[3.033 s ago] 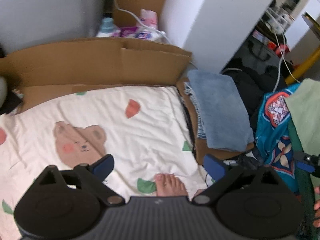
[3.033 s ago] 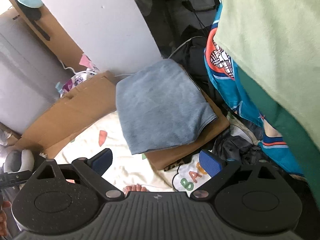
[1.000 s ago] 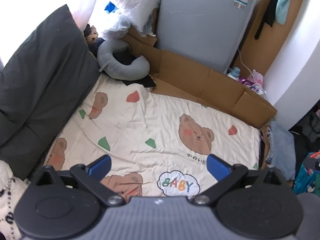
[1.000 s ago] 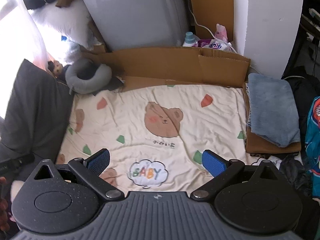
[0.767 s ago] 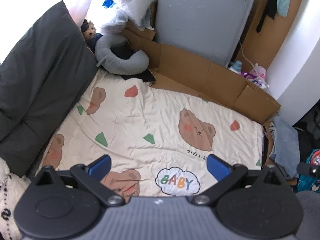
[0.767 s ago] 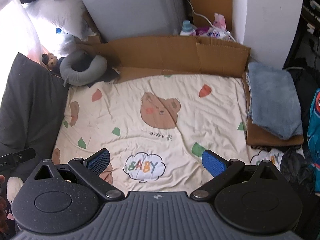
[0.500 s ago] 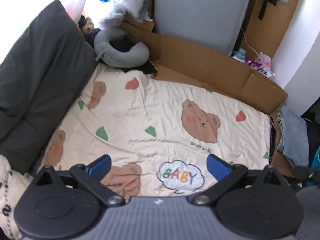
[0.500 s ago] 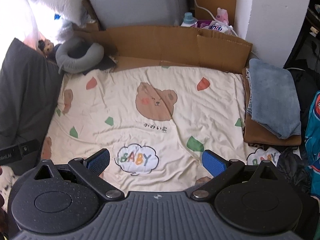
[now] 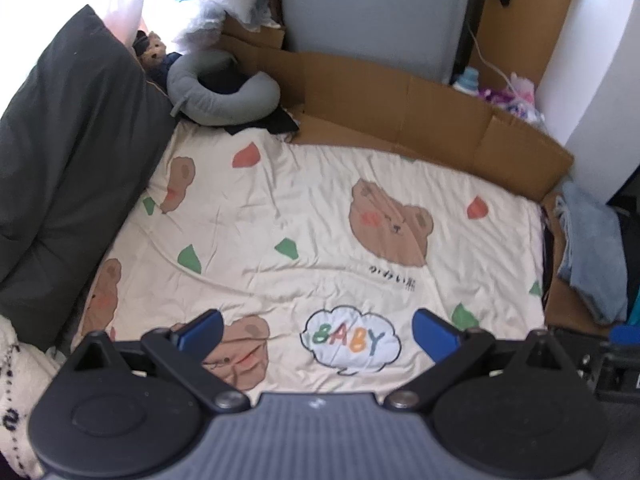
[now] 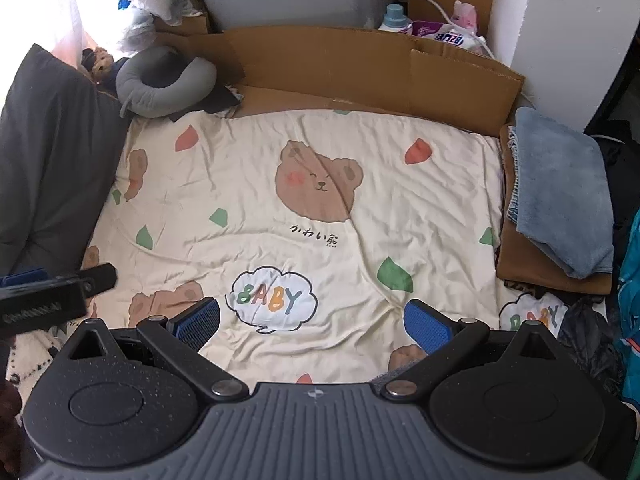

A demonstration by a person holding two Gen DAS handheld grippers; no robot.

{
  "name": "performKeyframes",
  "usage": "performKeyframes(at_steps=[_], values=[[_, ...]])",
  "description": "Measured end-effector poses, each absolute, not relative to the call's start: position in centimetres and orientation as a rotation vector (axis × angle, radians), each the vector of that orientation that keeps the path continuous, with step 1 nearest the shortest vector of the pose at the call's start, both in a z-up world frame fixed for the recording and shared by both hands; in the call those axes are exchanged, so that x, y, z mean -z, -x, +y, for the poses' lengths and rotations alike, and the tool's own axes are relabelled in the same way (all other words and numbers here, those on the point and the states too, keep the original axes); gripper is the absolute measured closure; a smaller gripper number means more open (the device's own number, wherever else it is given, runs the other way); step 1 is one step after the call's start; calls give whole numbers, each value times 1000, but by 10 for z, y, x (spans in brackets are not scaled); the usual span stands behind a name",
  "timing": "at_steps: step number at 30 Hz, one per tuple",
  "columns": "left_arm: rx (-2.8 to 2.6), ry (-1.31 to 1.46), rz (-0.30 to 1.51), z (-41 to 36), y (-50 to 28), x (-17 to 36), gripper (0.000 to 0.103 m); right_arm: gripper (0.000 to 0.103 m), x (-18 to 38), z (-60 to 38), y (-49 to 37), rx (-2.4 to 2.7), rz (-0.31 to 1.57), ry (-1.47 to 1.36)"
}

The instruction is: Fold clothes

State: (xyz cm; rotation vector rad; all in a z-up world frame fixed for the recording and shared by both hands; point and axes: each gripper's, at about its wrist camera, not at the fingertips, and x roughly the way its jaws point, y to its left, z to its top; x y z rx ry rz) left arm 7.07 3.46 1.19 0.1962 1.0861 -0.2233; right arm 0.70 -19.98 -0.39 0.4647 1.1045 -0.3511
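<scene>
1. Risk of an empty grab: hovering with the left gripper (image 9: 316, 328) and the right gripper (image 10: 312, 320) both spread wide, holding nothing, high over the cream bear-printed bedsheet (image 10: 240, 184) where no garment is lying.
2. Looking for the clothes off to the right edge instead: a folded light-blue fleecy cloth (image 10: 560, 192) resting on a folded brown fabric piece (image 10: 528, 264), with a teal patterned garment (image 10: 632, 280) only just showing at the frame border, too cropped for judging its shape.
3. Reaching sideways from here, probably risking a pinch of the bedsheet along with the clothing, since the brown piece is lying right against the sheet's edge.
4. Pulling the blue cloth by one corner, likely undoing its existing fold and dragging the brown piece with it.
5. Bringing a garment over with the sheet this wrinkled, possibly leaving creases under the fold.
6. Spreading a garment too far toward the back, risking a catch on the bent brown cardboard wall (image 10: 360, 64) or the grey U-shaped neck pillow (image 10: 160, 84).
7. Working both tools this close together, with the left one already poking into the right wrist view, risking a knock between them.
</scene>
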Motion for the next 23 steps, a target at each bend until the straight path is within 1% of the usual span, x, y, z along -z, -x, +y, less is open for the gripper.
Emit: performKeyframes(at_steps=[8, 19, 23], values=[[185, -163, 1123, 42, -70, -9, 1, 1, 5, -197, -10, 296, 1111, -452], [189, -208, 1085, 35, -64, -13, 1, 1, 5, -199, -6, 290, 1098, -486], [189, -171, 1093, 39, -66, -13, 1, 1, 5, -199, -4, 290, 1092, -499]])
